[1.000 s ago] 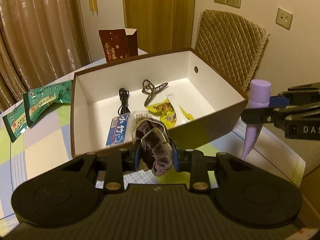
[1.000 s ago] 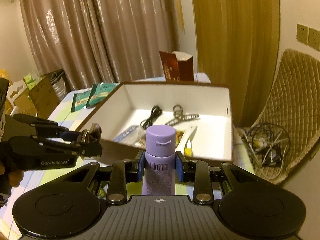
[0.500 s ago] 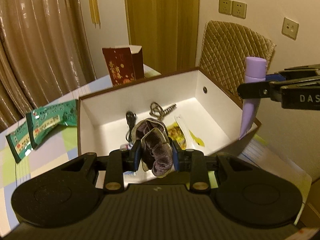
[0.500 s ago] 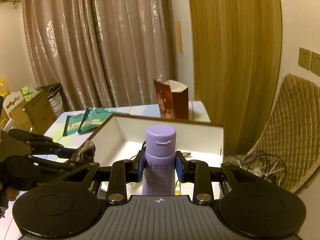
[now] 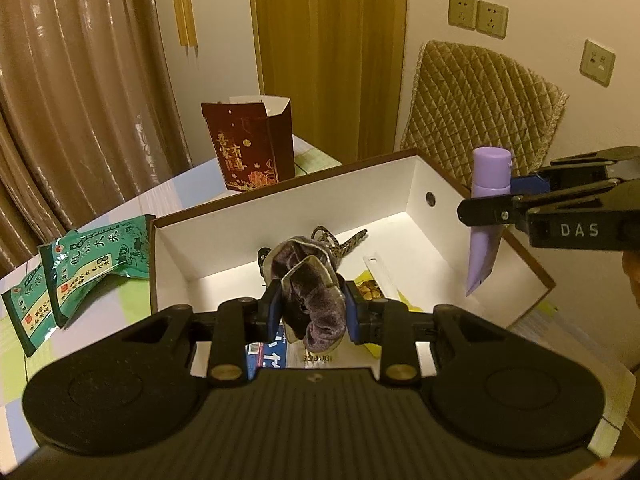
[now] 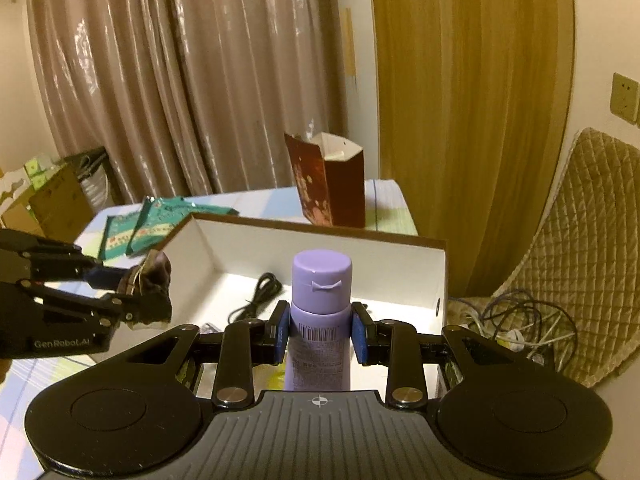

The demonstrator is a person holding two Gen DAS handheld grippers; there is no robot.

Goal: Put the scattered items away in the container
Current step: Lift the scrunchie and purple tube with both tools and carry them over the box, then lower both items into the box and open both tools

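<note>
Purple tube (image 6: 320,320) clamped in right claw (image 6: 320,334) above box (image 6: 320,240).

Blue packet (image 5: 267,350) in box half hidden behind left claw body; purple tube (image 6: 320,344) base hidden.

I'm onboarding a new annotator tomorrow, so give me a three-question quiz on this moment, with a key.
1. True or false: the left gripper is shut on a purple velvet scrunchie.
2. What does the right gripper hold? A) a spoon B) a lilac tube C) a cable
3. Fill in: the two green packets lie ____ the white-lined box.

Key: 1 true; 2 B; 3 outside.
</note>
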